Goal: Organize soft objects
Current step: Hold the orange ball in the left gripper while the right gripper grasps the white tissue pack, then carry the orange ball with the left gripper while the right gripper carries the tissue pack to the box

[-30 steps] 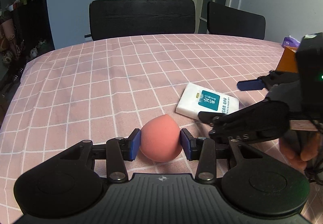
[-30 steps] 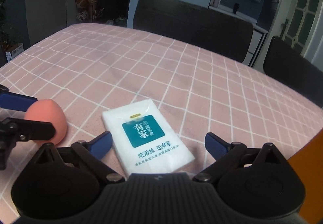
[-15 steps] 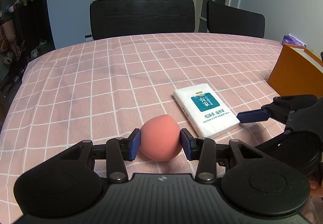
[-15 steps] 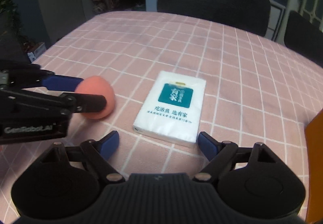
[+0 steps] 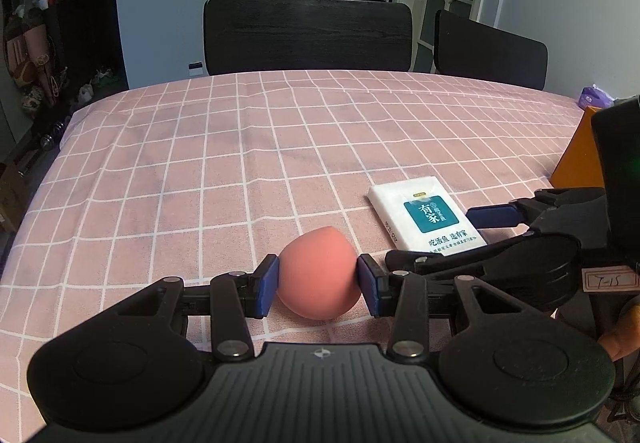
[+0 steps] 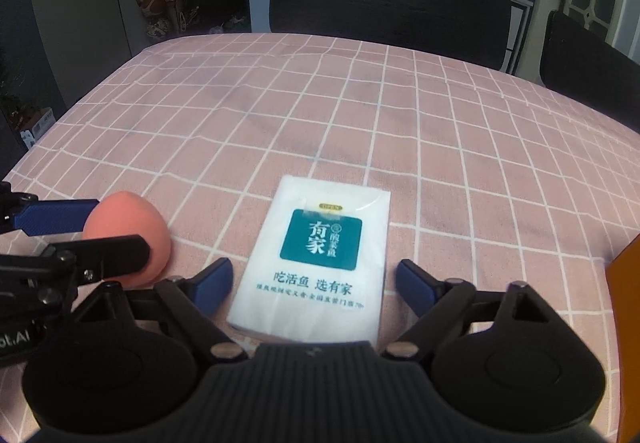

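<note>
- Tissue pack [image 6: 316, 259] lies flat on the pink checked tablecloth [image 6: 360, 115]; the right gripper [image 6: 314, 285], jaws wide and empty, has swung back to straddle its near end, so a grasp looks imminent.
- Makeup sponge [image 5: 318, 273], peach and egg-shaped, stays pinched by the left gripper [image 5: 318, 279], resting on the cloth just left of the pack.
- Pack label reads "有家", "吃活鱼 选有家", tab "OPEN".
- Orange box [image 5: 576, 155] sits to the right.

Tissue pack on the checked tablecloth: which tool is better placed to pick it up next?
The right. The right tool is open with its fingers on either side of the tissue pack's near end. The left tool is shut on the pink makeup sponge and is occupied.
</note>
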A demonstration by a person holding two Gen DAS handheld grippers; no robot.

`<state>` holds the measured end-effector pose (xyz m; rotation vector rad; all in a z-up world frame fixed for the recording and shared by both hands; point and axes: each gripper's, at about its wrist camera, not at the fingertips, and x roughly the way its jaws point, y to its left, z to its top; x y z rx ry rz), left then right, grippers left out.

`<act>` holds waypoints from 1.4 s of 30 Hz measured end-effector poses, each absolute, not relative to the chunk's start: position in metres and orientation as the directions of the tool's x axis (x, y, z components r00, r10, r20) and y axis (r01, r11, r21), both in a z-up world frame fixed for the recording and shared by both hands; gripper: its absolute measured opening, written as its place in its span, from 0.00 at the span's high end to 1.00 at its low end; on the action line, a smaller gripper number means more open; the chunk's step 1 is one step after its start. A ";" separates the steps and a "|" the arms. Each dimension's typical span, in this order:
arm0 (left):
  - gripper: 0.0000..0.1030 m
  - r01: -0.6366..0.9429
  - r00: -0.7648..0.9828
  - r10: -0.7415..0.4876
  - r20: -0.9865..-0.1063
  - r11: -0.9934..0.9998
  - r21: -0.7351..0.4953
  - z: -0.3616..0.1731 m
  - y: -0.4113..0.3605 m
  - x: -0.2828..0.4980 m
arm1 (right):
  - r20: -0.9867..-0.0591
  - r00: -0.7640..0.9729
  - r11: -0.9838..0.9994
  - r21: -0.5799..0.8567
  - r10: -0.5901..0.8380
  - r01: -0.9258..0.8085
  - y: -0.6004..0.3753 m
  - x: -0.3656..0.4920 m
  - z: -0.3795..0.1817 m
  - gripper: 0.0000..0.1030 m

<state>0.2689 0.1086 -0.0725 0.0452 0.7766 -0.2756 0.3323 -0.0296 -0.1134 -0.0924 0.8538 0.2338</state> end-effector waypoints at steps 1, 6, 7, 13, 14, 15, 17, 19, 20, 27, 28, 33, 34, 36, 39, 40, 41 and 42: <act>0.53 0.261 0.679 -0.230 -0.698 0.963 -0.064 -0.073 0.109 0.269 | -0.752 0.636 0.969 0.013 0.172 -0.246 -0.029 0.332 -0.112 0.29; 0.53 0.257 0.679 -0.228 -0.698 0.964 -0.065 -0.072 0.108 0.268 | -0.752 0.635 0.967 0.016 0.179 -0.254 -0.026 0.332 -0.112 0.39; 0.53 0.256 0.678 -0.228 -0.699 0.964 -0.066 -0.072 0.109 0.268 | -0.752 0.634 0.967 0.020 0.182 -0.255 -0.026 0.330 -0.111 0.42; 0.53 0.262 0.675 -0.239 -0.699 0.962 -0.076 -0.068 0.107 0.259 | -0.753 0.626 0.964 0.039 0.202 -0.264 -0.031 0.310 -0.101 0.46; 0.53 0.263 0.678 -0.240 -0.695 0.962 -0.076 -0.067 0.106 0.256 | -0.753 0.626 0.964 0.040 0.203 -0.264 -0.032 0.304 -0.098 0.46; 0.53 0.264 0.680 -0.241 -0.693 0.962 -0.076 -0.065 0.106 0.252 | -0.754 0.623 0.963 0.045 0.206 -0.264 -0.034 0.298 -0.096 0.46; 0.53 0.267 0.680 -0.250 -0.689 0.960 -0.084 -0.062 0.106 0.244 | -0.756 0.620 0.961 0.045 0.210 -0.272 -0.035 0.284 -0.091 0.46; 0.53 0.265 0.677 -0.250 -0.692 0.960 -0.089 -0.060 0.107 0.235 | -0.760 0.615 0.958 0.036 0.211 -0.284 -0.036 0.268 -0.088 0.46; 0.53 0.258 0.675 -0.246 -0.696 0.962 -0.090 -0.059 0.106 0.231 | -0.763 0.609 0.955 0.036 0.216 -0.294 -0.037 0.259 -0.086 0.46; 0.53 0.252 0.649 -0.270 -0.712 0.959 -0.134 -0.053 0.099 0.191 | -0.765 0.593 0.940 0.048 0.252 -0.337 -0.054 0.193 -0.071 0.46; 0.53 0.253 0.646 -0.276 -0.712 0.957 -0.142 -0.052 0.098 0.184 | -0.766 0.592 0.940 0.048 0.252 -0.339 -0.058 0.183 -0.069 0.46; 0.53 0.281 0.637 -0.326 -0.698 0.942 -0.182 -0.050 0.087 0.147 | -0.759 0.592 0.927 0.040 0.270 -0.372 -0.075 0.133 -0.062 0.46; 0.53 0.287 0.636 -0.333 -0.697 0.939 -0.187 -0.049 0.083 0.139 | -0.758 0.594 0.928 0.039 0.270 -0.371 -0.080 0.123 -0.060 0.46; 0.53 0.295 0.633 -0.346 -0.692 0.935 -0.197 -0.047 0.078 0.124 | -0.754 0.599 0.930 0.042 0.269 -0.364 -0.092 0.105 -0.058 0.46; 0.53 0.301 0.627 -0.357 -0.692 0.931 -0.207 -0.045 0.070 0.104 | -0.756 0.600 0.935 0.046 0.263 -0.352 -0.109 0.082 -0.058 0.46; 0.53 0.306 0.623 -0.362 -0.694 0.929 -0.209 -0.045 0.067 0.097 | -0.757 0.597 0.935 0.050 0.264 -0.350 -0.115 0.075 -0.058 0.46; 0.53 0.312 0.619 -0.366 -0.695 0.926 -0.210 -0.044 0.064 0.091 | -0.758 0.597 0.937 0.051 0.262 -0.347 -0.121 0.069 -0.058 0.46; 0.53 0.319 0.617 -0.371 -0.694 0.924 -0.211 -0.043 0.060 0.085 | -0.757 0.600 0.939 0.051 0.259 -0.341 -0.126 0.062 -0.058 0.46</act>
